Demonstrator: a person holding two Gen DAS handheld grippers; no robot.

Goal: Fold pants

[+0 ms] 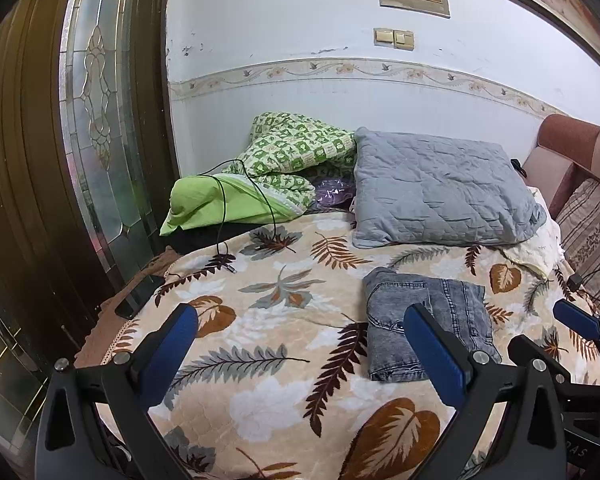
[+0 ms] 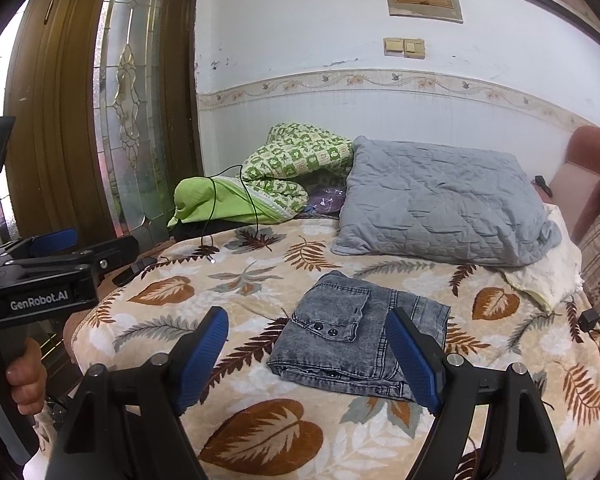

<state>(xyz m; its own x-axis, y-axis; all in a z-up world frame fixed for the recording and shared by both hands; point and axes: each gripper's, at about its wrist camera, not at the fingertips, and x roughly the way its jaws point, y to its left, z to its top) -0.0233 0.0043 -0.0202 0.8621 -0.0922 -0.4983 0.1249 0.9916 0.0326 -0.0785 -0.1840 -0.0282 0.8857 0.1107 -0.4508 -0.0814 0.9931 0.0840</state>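
Note:
The grey denim pants (image 2: 360,332) lie folded into a compact rectangle on the leaf-patterned blanket (image 2: 260,380), a snap-button pocket flap facing up. In the left wrist view the same pants (image 1: 428,320) sit right of centre. My left gripper (image 1: 300,316) hovers open above the blanket, just left of the pants, with nothing between its blue pads. My right gripper (image 2: 306,320) is also open and empty, held back from the near edge of the pants. The right gripper's blue fingertip (image 1: 576,316) shows at the right edge of the left wrist view.
A grey quilted pillow (image 2: 440,208) and a green patterned quilt (image 2: 300,168) lie at the head of the bed, with a black cable (image 2: 228,196) across the green pillow. A wooden door with glass (image 2: 128,112) stands left. A phone (image 1: 140,296) rests at the bed's left edge.

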